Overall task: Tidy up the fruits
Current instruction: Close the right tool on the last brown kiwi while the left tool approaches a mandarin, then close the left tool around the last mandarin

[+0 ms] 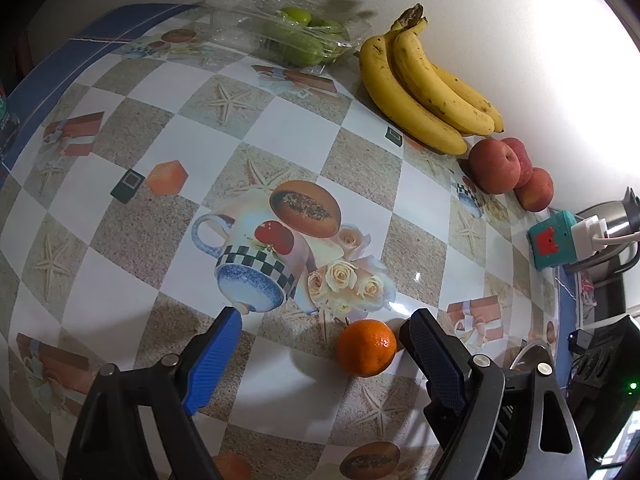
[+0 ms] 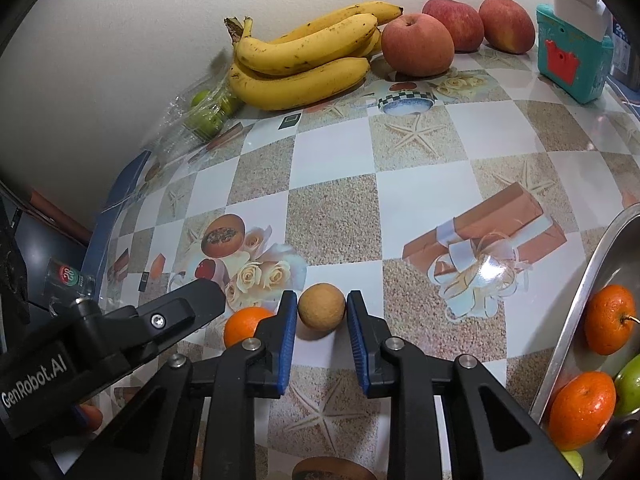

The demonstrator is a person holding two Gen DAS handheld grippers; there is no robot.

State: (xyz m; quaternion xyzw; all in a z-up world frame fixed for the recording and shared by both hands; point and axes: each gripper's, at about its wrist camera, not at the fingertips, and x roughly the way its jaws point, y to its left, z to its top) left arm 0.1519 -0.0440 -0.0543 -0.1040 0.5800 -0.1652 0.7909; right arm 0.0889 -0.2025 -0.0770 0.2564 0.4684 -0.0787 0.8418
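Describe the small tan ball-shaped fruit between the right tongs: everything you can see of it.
The small tan fruit is round, with a dull, finely rough, sandy-brown skin, no stem or leaf visible, and looks whole. It rests on the patterned tablecloth, on a white square, casting a soft shadow beneath. The right tongs flank it, blue pads at both sides, seemingly pressing it. A loose orange lies apart to its left.

A small round tan fruit [image 2: 321, 309] sits on the table between blue pads. Just left of it lies an orange [image 2: 244, 325]. Bananas [image 2: 304, 60] and three apples [image 2: 417, 44] line the wall; green fruits [image 2: 208, 114] sit in plastic.
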